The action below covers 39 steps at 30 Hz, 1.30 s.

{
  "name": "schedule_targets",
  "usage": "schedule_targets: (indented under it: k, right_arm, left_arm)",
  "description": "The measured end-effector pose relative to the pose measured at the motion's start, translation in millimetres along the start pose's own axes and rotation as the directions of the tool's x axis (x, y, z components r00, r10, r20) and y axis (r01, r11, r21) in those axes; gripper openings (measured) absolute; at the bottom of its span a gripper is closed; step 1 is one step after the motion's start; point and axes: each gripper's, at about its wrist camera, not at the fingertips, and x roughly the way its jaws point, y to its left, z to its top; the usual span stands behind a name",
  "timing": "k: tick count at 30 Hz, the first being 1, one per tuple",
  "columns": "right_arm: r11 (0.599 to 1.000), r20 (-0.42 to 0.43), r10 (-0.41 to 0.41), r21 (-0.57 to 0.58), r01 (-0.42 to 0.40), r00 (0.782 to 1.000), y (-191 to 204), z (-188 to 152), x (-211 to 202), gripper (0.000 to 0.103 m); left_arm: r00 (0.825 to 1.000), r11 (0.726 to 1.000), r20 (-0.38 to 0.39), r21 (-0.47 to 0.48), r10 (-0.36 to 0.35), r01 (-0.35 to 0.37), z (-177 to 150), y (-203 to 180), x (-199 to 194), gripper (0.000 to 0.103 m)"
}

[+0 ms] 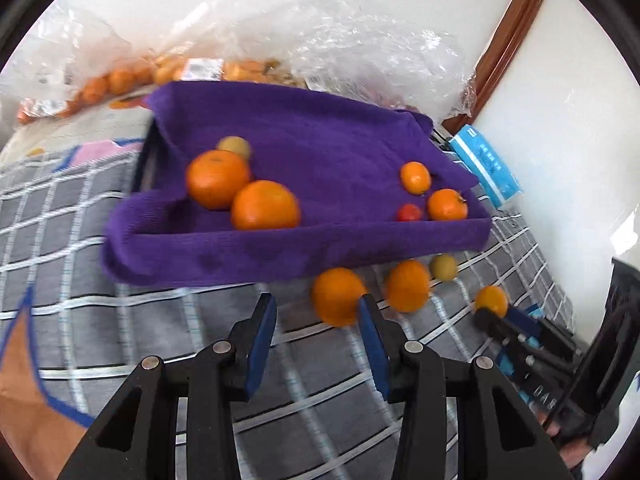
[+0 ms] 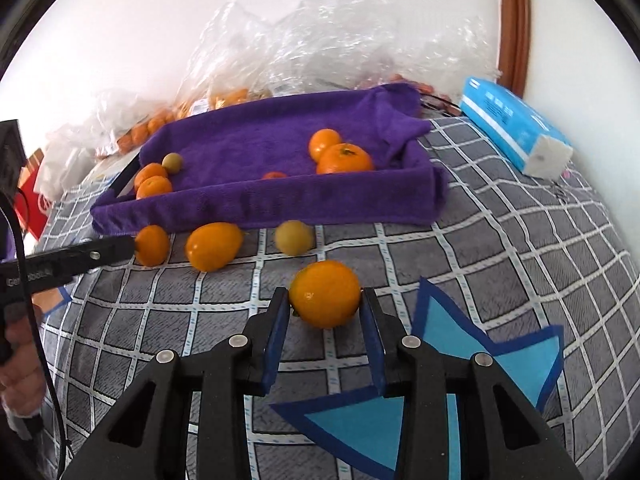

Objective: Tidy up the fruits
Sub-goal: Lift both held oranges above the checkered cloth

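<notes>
small red fruit [image 2: 274,175] half hidden behind tray rim [image 2: 280,204], bagged fruit [image 1: 120,80] blurred

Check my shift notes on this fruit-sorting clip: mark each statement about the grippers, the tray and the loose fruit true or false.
1. The right gripper is closed on an orange fruit. True.
2. The left gripper holds a fruit between its pads. False: nothing lies between its jaws; an orange sits just beyond its right finger.
3. The tray is lined with a purple towel. True.
4. The tray holds no fruit yet. False: several oranges, a small red fruit and a greenish fruit lie in it.
5. A blue tissue pack lies to the tray's right, by the wall. True.
</notes>
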Motion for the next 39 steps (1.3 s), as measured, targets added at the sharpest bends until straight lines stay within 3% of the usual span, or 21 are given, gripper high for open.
schedule_targets:
  k: [4,5,11,17,23,24,26,28,30,31,34,39]
  right_arm:
    - [1.0,-0.006,0.02,-0.001,-0.02,1.0,1,-4,-1,0.036]
    - [1.0,-0.008,0.023,-0.005,-0.023,1.0,2,-5,-1,0.036]
    - [0.999,-0.017,0.012,-0.034,-0.012,1.0,8,-7,1,0.036]
    - [0.999,-0.02,0.006,-0.051,-0.007,1.0,9,-9,0,0.036]
    - [0.999,-0.025,0.009,-0.044,-0.01,1.0,8,-6,4,0.037]
    - [0.999,-0.028,0.008,-0.044,-0.009,1.0,8,-5,5,0.038]
    - [0.999,-0.041,0.011,-0.042,-0.013,0.999,9,-3,9,0.051]
    - [0.999,-0.041,0.01,-0.051,-0.012,0.999,12,-1,11,0.053]
    - [0.998,-0.032,-0.002,-0.057,0.0,0.999,14,1,12,0.05]
    - [0.998,-0.032,-0.006,-0.056,0.004,0.999,14,0,12,0.037]
    - [0.999,-0.032,0.016,-0.029,-0.017,0.999,8,0,12,0.036]
    - [0.999,-0.027,0.035,0.006,-0.035,0.999,3,0,11,0.036]
  left_arm:
    - [1.0,1.0,-0.004,0.001,-0.027,0.027,0,-10,7,0.033]
    - [0.999,0.999,-0.004,0.007,-0.038,0.038,0,-13,8,0.026]
    - [1.0,1.0,0.005,-0.005,-0.007,0.007,-5,-6,-5,0.025]
    - [0.998,0.998,0.007,-0.01,0.056,-0.056,-24,22,-35,0.025]
    - [1.0,0.999,-0.011,-0.025,0.026,-0.027,-24,24,-24,0.033]
    - [0.999,0.999,-0.02,-0.025,0.026,-0.026,-24,23,-20,0.035]
    - [0.999,0.999,-0.014,-0.02,0.034,-0.035,-23,20,-14,0.036]
    - [0.997,0.997,0.022,-0.01,0.076,-0.076,-25,15,-14,0.036]
    - [0.995,0.996,0.046,0.018,0.084,-0.085,-28,11,-14,0.032]
    - [0.995,0.996,0.057,0.026,0.086,-0.088,-29,11,-14,0.032]
    - [0.993,0.996,0.086,0.037,0.082,-0.085,-34,12,-16,0.032]
    - [0.993,0.999,0.118,-0.042,0.017,-0.012,-32,28,-22,0.032]
